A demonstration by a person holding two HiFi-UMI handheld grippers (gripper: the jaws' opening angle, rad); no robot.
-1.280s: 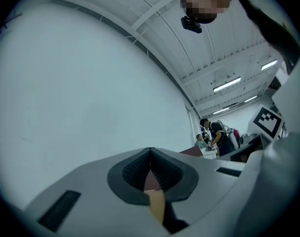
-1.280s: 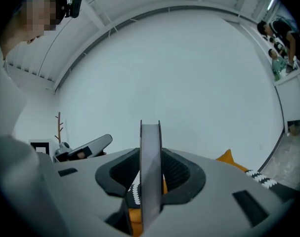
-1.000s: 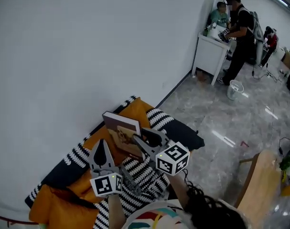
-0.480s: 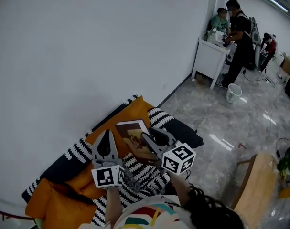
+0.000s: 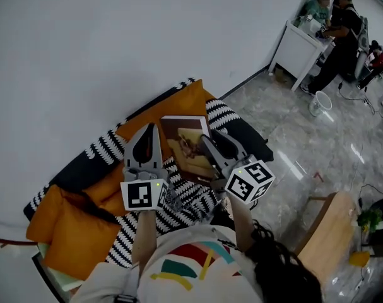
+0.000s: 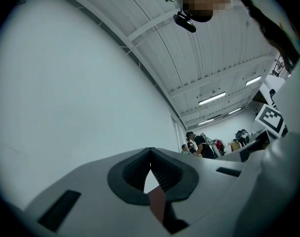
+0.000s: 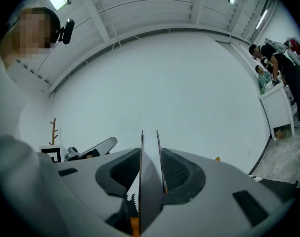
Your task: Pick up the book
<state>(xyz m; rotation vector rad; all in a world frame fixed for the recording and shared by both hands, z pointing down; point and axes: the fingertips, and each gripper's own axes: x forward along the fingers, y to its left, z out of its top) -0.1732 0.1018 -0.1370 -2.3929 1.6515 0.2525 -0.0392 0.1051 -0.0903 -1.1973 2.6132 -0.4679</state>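
Observation:
The book, with a brown picture cover facing up, hangs above the cushions. My right gripper is shut on its right edge. In the right gripper view the book stands edge-on between the ribbed pads, which press on both its faces. My left gripper is just left of the book's left edge, with its jaw tips together. In the left gripper view its tips meet, and a brown sliver shows in the gap behind them; what it is I cannot tell.
Orange cushions and black-and-white striped ones lie on a dark sofa along the white wall. A wooden chair stands at the lower right. Several people stand by a white table far right, near a white bucket.
Both grippers and the book have risen away from the cushions. The book has tipped from leaning upright to lying flatter, cover up, and the left gripper is now closer to its left edge.

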